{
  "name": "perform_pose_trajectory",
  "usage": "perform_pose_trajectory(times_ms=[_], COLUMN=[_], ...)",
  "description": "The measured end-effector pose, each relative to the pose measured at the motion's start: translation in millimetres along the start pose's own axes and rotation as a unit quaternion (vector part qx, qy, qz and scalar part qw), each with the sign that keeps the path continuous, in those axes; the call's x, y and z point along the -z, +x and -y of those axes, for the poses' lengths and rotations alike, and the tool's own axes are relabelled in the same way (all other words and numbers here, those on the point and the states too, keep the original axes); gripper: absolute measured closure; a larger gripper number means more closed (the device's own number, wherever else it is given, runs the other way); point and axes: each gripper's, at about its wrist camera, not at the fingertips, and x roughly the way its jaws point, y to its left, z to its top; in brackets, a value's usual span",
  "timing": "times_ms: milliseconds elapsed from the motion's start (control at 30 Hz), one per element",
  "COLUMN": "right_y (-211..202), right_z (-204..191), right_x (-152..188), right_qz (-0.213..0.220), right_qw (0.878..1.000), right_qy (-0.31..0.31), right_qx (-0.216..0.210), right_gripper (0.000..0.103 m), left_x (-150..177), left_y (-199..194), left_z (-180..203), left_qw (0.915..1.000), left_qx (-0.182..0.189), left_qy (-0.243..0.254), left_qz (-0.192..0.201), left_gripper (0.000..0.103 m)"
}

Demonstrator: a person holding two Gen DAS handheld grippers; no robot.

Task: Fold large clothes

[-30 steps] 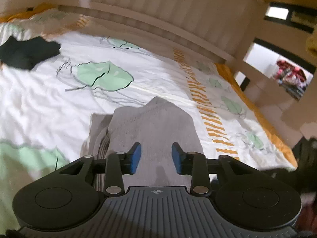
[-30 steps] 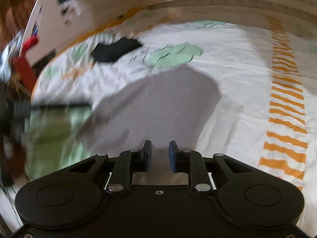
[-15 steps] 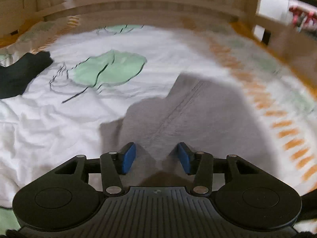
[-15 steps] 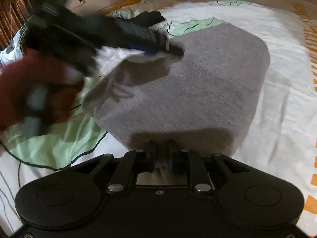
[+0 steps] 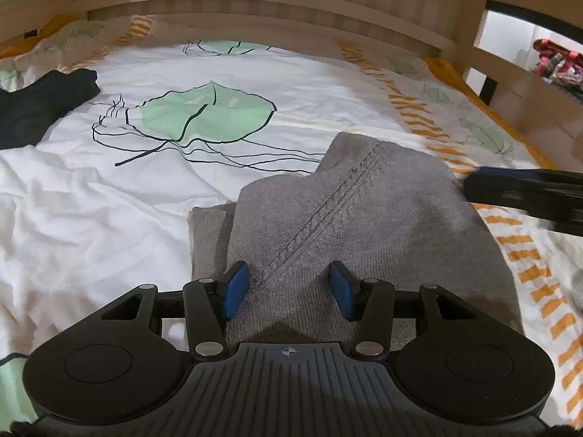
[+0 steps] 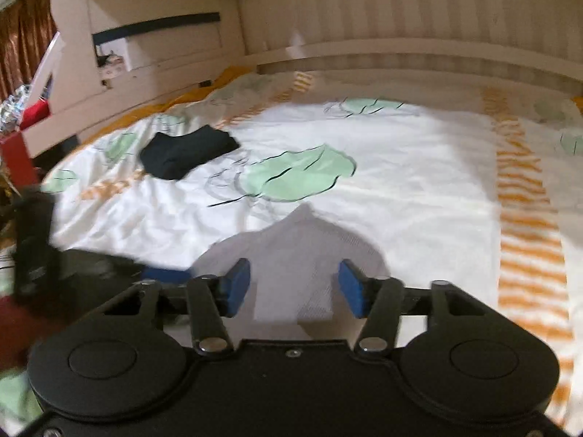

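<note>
A grey knitted garment (image 5: 357,225) lies folded on the white bed cover (image 5: 109,218), with a cable stitch line running across its top. My left gripper (image 5: 288,287) is open and empty, its blue pads just above the garment's near edge. The other gripper shows blurred at the right edge of the left wrist view (image 5: 524,193), beside the garment. My right gripper (image 6: 295,287) is open and empty above the grey garment (image 6: 298,251), which lies flat below it. The left gripper shows as a dark blur in the right wrist view (image 6: 91,266).
A black folded garment (image 5: 40,105) lies at the far left of the bed, also in the right wrist view (image 6: 186,151). A wooden slatted headboard (image 5: 291,3) bounds the far side. A wooden bed frame (image 5: 517,73) and shelves stand at the right. Orange stripes (image 6: 524,196) mark the cover's right side.
My right gripper let go of the grey garment, opened wide and drew back. My left gripper opened a little wider and settled over the garment's near edge. The garment now lies folded.
</note>
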Motion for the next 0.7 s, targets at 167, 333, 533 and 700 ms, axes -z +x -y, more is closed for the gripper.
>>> perform_pose_trajectory(times_ms=[167,333,533,700], right_y=[64.0,64.8,62.3,64.0], right_z=[-5.5,-15.4,-6.9,-6.2], right_x=[7.4,17.3,19.1,17.0], right_qz=[-0.053,-0.048,-0.038,-0.036], right_qw=[0.998,0.997,0.998,0.998], right_qy=[-0.015,-0.052,-0.038,-0.041], right_qx=[0.027,0.037,0.025,0.021], right_gripper=[0.067,0.065,0.065,0.064], left_x=[-2.6,-15.6,-35.8,-36.7], left_y=[-10.3,-16.4,4.2,26.5], left_z=[-6.1,-30.9,-50.6,-44.3], left_qw=[0.9995,0.9950,0.9899,0.9874], left_qx=[0.016,0.017,0.042,0.070], left_qy=[-0.025,-0.092,-0.136,-0.135], left_qz=[0.011,0.036,-0.001,-0.044], left_gripper=[0.055,0.054,0.052,0.052])
